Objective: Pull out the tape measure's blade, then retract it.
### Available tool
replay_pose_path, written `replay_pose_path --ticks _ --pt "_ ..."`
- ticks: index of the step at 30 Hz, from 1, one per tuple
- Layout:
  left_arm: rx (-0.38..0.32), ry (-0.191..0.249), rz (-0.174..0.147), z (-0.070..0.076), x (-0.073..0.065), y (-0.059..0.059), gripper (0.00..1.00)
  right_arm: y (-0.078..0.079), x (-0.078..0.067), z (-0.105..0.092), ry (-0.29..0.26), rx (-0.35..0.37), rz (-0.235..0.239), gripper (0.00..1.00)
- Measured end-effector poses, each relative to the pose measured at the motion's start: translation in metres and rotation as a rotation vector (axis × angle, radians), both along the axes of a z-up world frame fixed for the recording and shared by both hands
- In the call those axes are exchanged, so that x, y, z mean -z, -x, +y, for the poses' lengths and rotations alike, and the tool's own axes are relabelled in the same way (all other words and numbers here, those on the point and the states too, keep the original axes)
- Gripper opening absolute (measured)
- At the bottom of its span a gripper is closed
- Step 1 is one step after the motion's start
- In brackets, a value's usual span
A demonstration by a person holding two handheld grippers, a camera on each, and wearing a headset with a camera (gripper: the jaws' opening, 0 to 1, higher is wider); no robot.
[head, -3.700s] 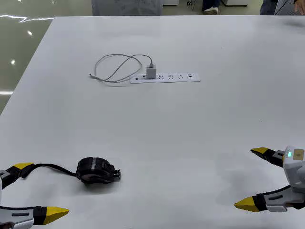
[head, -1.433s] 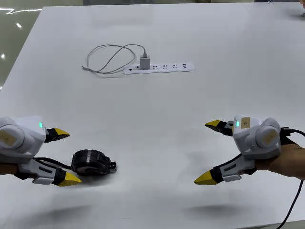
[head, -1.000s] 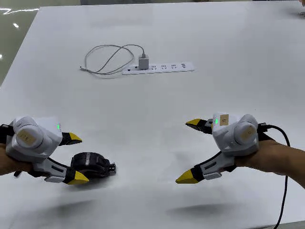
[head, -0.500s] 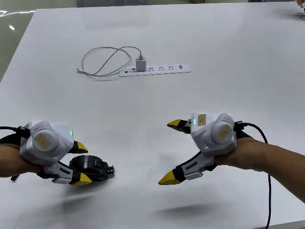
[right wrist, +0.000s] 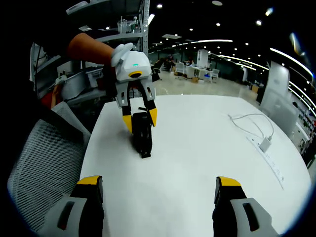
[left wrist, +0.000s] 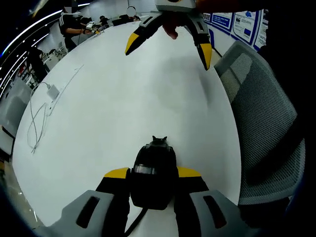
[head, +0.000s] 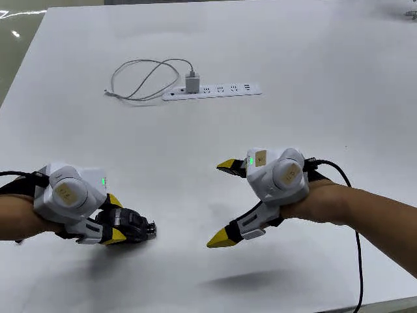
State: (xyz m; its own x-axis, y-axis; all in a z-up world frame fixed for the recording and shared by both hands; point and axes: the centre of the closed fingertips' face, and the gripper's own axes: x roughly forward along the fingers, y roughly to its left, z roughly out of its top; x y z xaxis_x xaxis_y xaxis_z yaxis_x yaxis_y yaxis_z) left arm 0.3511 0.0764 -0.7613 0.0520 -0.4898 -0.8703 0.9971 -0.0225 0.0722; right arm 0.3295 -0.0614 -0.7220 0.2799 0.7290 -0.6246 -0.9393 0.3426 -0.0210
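Note:
The black tape measure (head: 135, 224) lies on the white table (head: 293, 85) near its front left edge, blade hook pointing right. My left gripper (head: 115, 218) is shut on its case, one yellow-tipped jaw against each side; the left gripper view has the tape measure (left wrist: 155, 155) pinched between the jaws of the left gripper (left wrist: 154, 173). My right gripper (head: 223, 203) hovers open to the right of the tape, jaws wide and pointed at it, a clear gap away. From the right gripper (right wrist: 158, 182), the tape measure (right wrist: 142, 136) lies ahead, held by the left gripper (right wrist: 140, 118).
A white power strip (head: 212, 91) with a plugged charger and a looped white cable (head: 140, 75) lies farther back on the table. A grey mesh chair (left wrist: 261, 123) stands by the near table edge. A black cord trails from the right hand.
The left gripper came down from the left and shut around the tape measure. The right gripper slid left toward the tape, still open.

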Motion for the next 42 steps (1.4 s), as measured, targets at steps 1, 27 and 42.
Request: replay_pose_path --ticks 1,27,42 --pt "-0.001 0.002 -0.003 0.000 0.000 0.000 0.29 -0.001 0.000 0.001 0.000 -0.003 0.000 0.92" --pt "0.015 -0.001 0.004 -0.002 0.001 0.003 0.30 -0.013 0.029 0.059 0.037 -0.104 0.009 0.73" --pt "0.025 -0.025 -0.024 -0.001 0.007 0.000 0.31 -0.008 0.056 0.083 0.091 -0.168 0.023 0.53"
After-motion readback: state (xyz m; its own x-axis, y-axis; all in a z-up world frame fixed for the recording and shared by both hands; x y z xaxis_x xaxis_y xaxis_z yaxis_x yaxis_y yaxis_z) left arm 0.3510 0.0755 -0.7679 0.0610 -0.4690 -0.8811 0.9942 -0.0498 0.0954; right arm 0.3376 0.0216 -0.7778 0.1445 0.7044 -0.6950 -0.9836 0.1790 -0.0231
